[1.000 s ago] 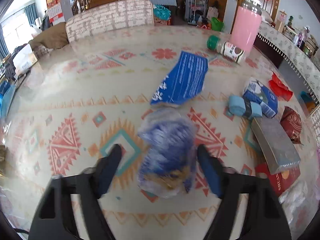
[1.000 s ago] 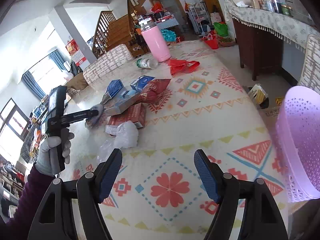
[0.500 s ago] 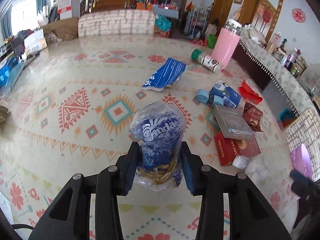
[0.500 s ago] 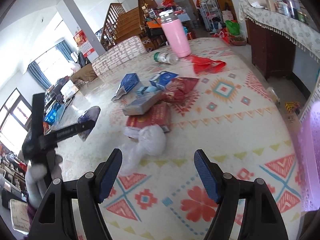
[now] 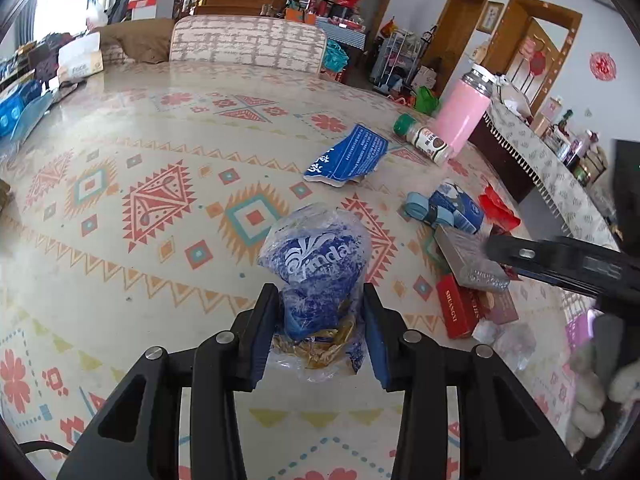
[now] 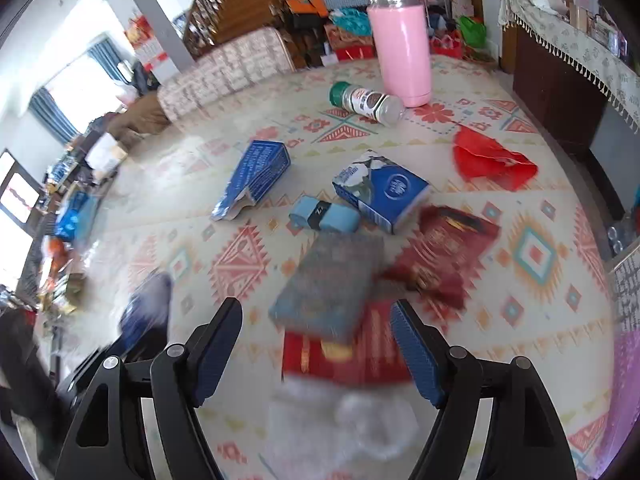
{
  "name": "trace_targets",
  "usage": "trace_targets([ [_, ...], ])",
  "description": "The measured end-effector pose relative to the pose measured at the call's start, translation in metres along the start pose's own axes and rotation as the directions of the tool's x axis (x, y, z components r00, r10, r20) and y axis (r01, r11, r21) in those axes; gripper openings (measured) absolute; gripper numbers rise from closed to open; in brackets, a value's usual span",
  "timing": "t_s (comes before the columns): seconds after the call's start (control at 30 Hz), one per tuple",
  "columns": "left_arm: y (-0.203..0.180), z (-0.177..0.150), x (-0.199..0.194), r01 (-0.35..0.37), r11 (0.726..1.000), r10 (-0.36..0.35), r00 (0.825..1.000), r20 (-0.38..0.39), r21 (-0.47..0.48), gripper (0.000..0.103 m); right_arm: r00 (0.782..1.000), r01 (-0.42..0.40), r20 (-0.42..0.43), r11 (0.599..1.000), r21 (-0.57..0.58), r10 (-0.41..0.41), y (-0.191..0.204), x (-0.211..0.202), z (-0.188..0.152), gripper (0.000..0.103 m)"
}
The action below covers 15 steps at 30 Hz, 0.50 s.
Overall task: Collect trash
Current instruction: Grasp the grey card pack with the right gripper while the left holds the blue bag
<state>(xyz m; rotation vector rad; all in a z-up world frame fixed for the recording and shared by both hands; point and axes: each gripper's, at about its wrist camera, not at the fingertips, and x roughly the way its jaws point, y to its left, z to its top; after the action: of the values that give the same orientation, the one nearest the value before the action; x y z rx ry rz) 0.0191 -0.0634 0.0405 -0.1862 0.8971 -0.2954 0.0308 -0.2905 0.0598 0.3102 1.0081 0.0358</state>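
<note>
My left gripper [image 5: 320, 320] is shut on a crumpled clear plastic bag with blue print [image 5: 316, 276] and holds it above the patterned table [image 5: 140, 200]. My right gripper [image 6: 316, 344] is open and empty, hovering over a grey box [image 6: 328, 284] that lies on a red box [image 6: 344, 356], with a white crumpled plastic wrap [image 6: 348, 420] just below. The right gripper also shows at the right edge of the left wrist view [image 5: 560, 260]. The blue bag appears blurred at the left in the right wrist view [image 6: 148, 304].
On the table lie a flattened blue carton [image 6: 256, 176], a blue-white box [image 6: 380, 192], a light blue roll [image 6: 324, 216], a dark red packet [image 6: 444, 252], a red wrapper [image 6: 488, 156], a green-capped bottle [image 6: 364, 100] and a pink flask [image 6: 400, 40]. A pink basket [image 6: 624, 400] stands at the right edge.
My left gripper closed on the blue plastic bag and lifted it off the table. My right gripper swung left and down toward the pile of boxes.
</note>
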Motion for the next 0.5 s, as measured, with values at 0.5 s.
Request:
trace_targets([
  [0.5,0.006,-0.002,0.007,0.012,0.999,-0.013,1.0,-0.015,-0.037,0.04,0.963,0.256,-0.074,0.964,-0.068,-0.261,0.027,0.054,0.02,0.058],
])
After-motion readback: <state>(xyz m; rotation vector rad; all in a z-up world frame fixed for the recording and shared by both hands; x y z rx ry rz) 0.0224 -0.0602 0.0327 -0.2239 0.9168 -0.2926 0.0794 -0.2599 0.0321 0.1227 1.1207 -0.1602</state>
